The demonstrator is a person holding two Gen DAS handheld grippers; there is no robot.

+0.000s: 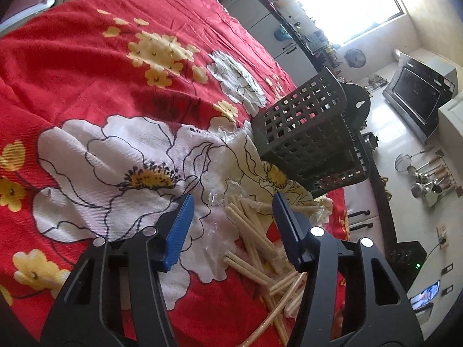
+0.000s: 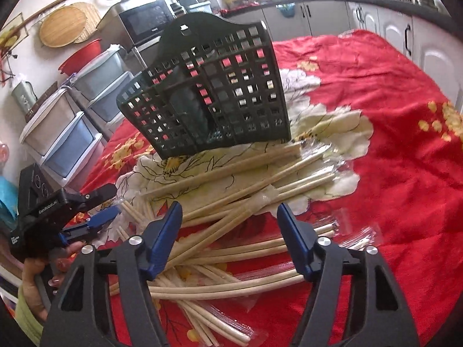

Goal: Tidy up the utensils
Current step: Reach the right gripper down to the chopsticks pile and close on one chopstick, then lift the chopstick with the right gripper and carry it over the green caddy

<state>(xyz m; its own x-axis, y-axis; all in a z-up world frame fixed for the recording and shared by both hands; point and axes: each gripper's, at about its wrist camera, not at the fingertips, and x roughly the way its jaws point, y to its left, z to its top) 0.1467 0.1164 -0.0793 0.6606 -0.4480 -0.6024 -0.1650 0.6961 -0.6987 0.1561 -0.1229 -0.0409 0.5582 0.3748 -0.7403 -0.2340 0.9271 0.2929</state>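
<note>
A person's hand (image 2: 37, 283) holds the left gripper (image 1: 231, 205) at the left end of the chopsticks (image 2: 231, 208); its blue jaws stand apart, empty, over the loose sticks. The pale pile lies on the red flowered cloth (image 2: 390, 144) covering the table, just in front of the dark lattice basket (image 2: 214, 92). Right of that, the right gripper (image 2: 228, 214) hangs over the pile's middle, jaws parted, gripping nothing.

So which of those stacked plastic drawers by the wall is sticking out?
The lower drawer of the near stack, bluish-fronted, is pulled out past the pale one above; the farther stack sits flush.
</note>
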